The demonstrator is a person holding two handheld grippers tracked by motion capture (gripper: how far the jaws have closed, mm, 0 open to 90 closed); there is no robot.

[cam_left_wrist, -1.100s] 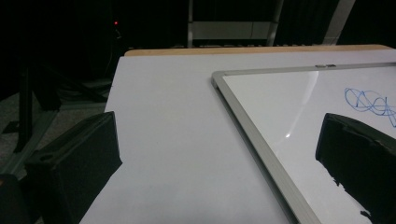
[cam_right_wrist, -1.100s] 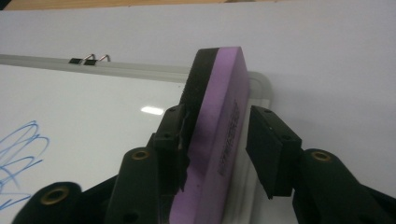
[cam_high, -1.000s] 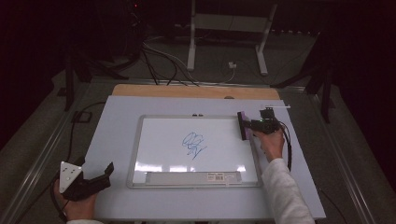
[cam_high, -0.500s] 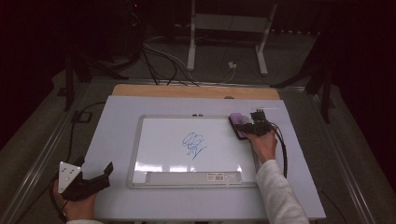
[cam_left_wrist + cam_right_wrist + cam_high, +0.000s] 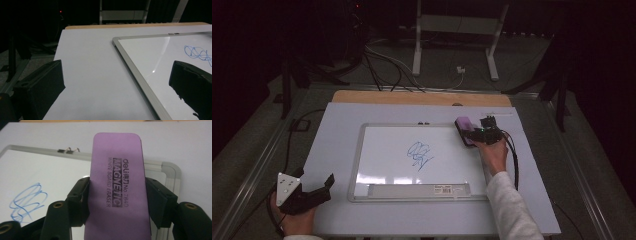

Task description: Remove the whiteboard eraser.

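Eraser (image 5: 118, 187) sits clamped between the right gripper (image 5: 477, 134)'s jaws, at the whiteboard (image 5: 382, 150)'s far corner. Ahead to its left, the blue scribble (image 5: 420, 155) remains unwiped; left gripper (image 5: 304, 192) gapes empty.

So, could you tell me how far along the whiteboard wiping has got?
Done: the right gripper is clamped on the purple eraser, held at the whiteboard's top right corner. Left: the blue scribble is untouched and needs wiping. The left gripper waits open beside the board.
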